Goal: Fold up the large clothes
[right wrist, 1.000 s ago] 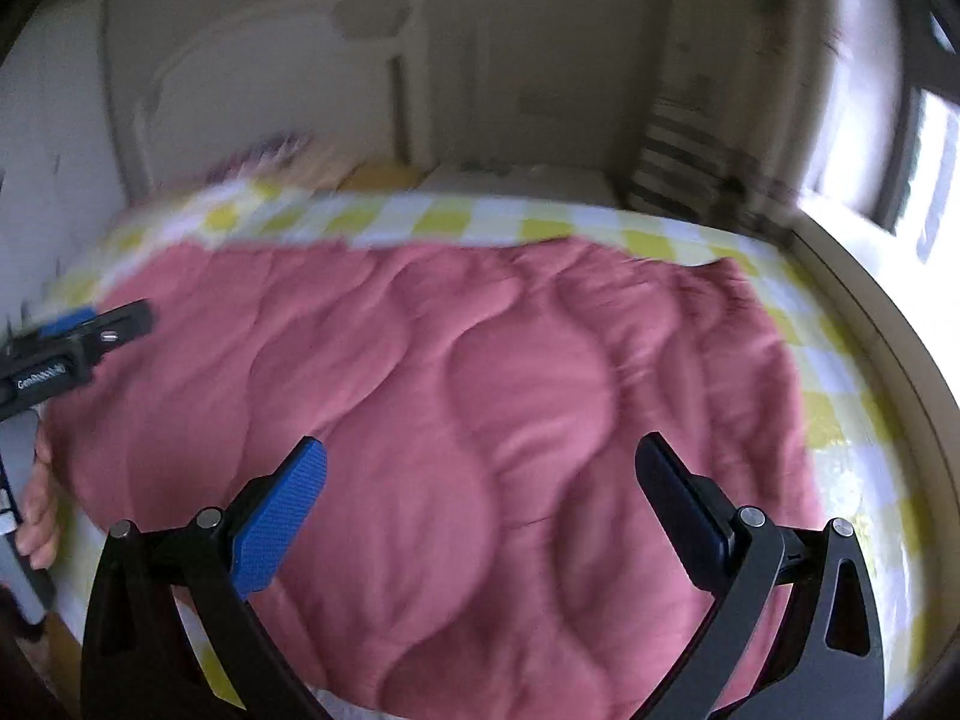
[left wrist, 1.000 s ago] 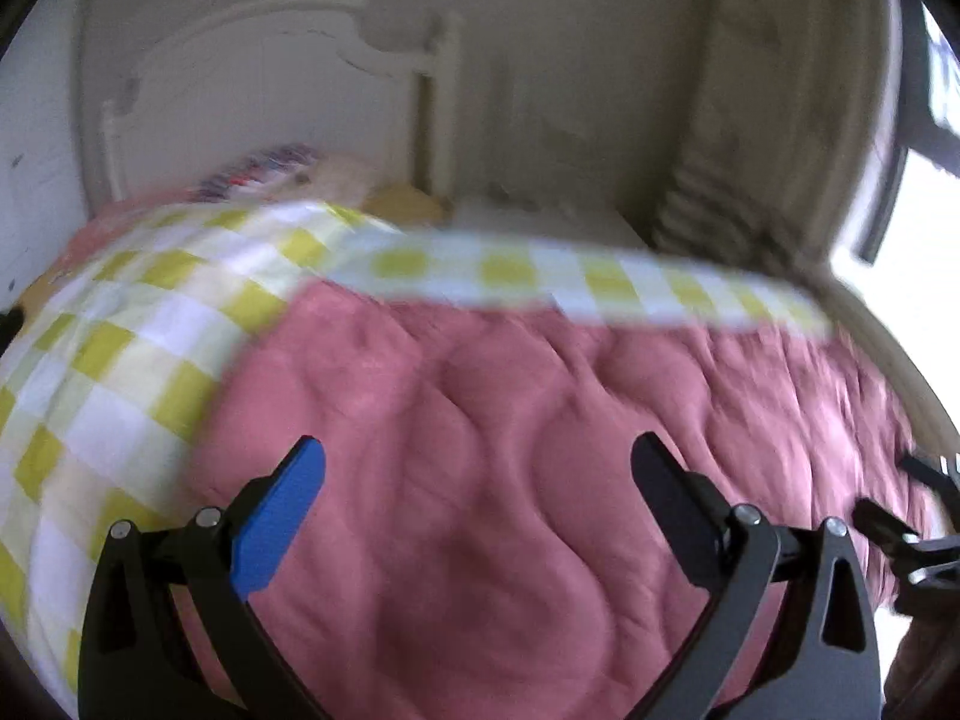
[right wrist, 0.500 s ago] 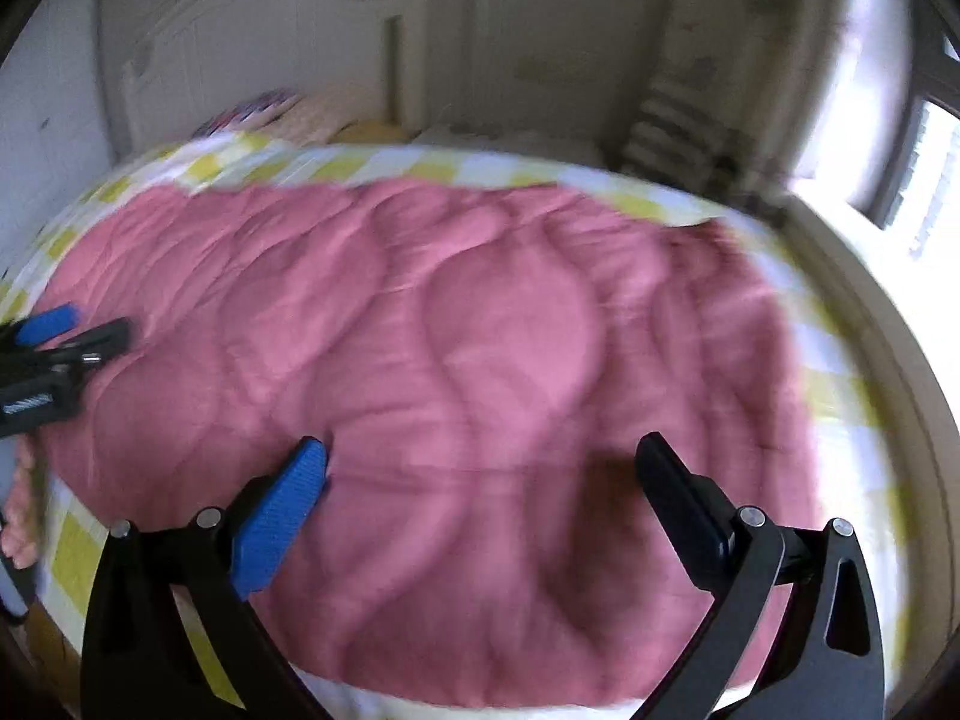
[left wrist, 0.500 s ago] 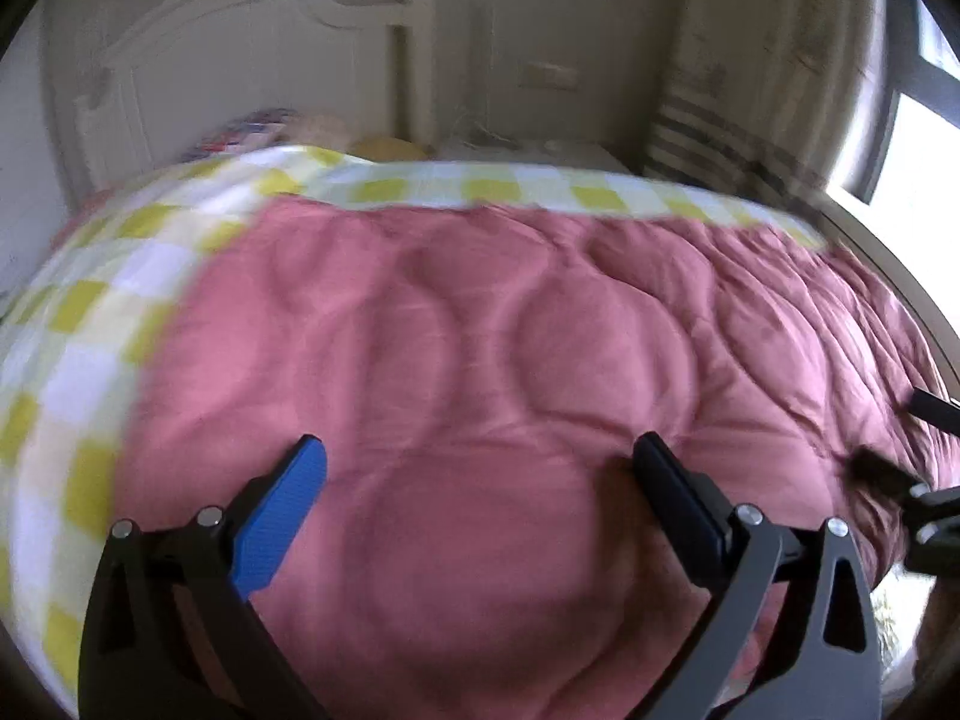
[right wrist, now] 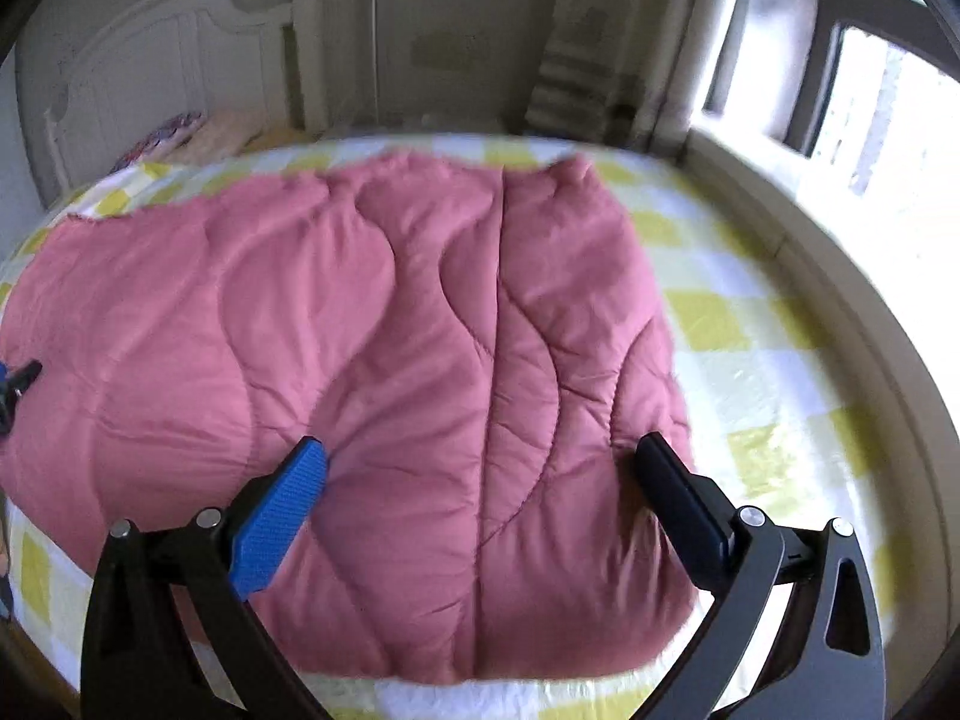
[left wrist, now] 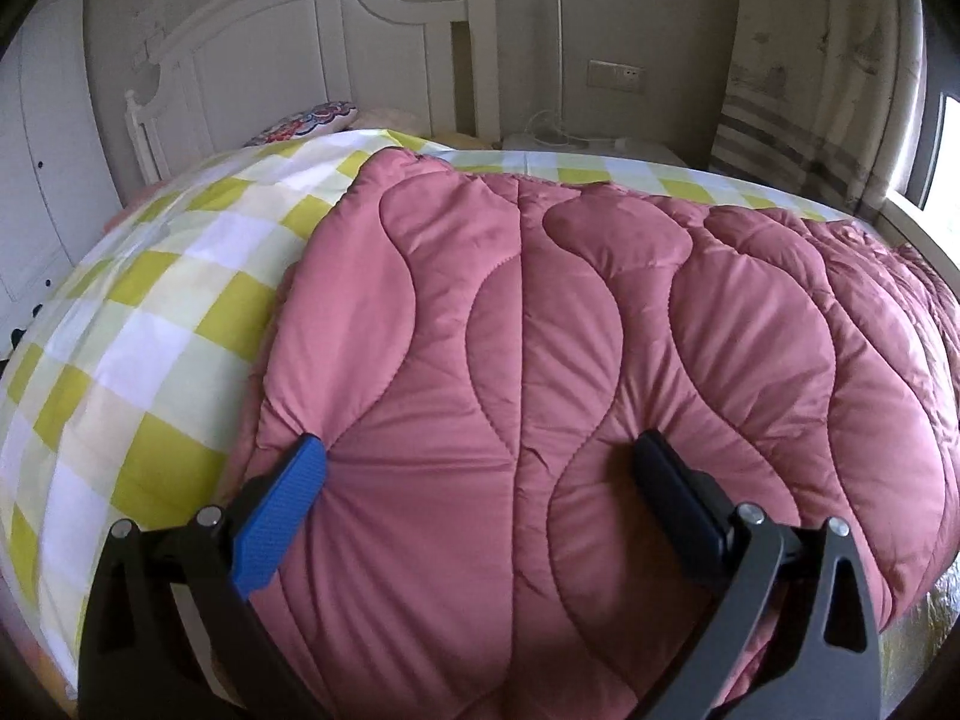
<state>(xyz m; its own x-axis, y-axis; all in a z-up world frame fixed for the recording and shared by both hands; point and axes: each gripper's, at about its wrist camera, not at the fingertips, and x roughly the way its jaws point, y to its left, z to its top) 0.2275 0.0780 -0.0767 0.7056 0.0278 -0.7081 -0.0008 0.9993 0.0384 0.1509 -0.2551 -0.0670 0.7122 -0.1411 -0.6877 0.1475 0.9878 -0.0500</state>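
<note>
Pink quilted comforter (left wrist: 540, 360) lies spread across the bed, on top of the yellow-and-white checked sheet (left wrist: 120, 330), and both grippers hang over its near edge. Closest in, the left gripper (left wrist: 480, 480) is spread wide, its blue pad (left wrist: 279, 516) sitting at the comforter's near-left corner and its black pad (left wrist: 678, 498) resting further right on the padded surface; nothing is pinched between them. The right gripper (right wrist: 480, 474) is likewise wide apart and empty, its black pad (right wrist: 681, 504) just at the comforter's right edge, where the sheet (right wrist: 750, 360) shows bare beyond it.

What the coming move seems to turn on is this: the comforter lies straight ahead of both grippers and below them, and its long axis looks to run left to right across the bed, with the stitched wavy channels running away from near to far. The left gripper is nearer the left corner, the right gripper nearer the right corner, so each hand has its own end of the near hem. Both are pitched forward and downward, fingers pointing toward the far side.

Whether the fingers press into the fabric or only hover over it, I cannot tell. Further off, the comforter's far edge stops short of the white headboard (left wrist: 300, 60), with a patterned pillow (left wrist: 306, 123) beyond it. A window (right wrist: 888, 120) lights the right side.
</note>
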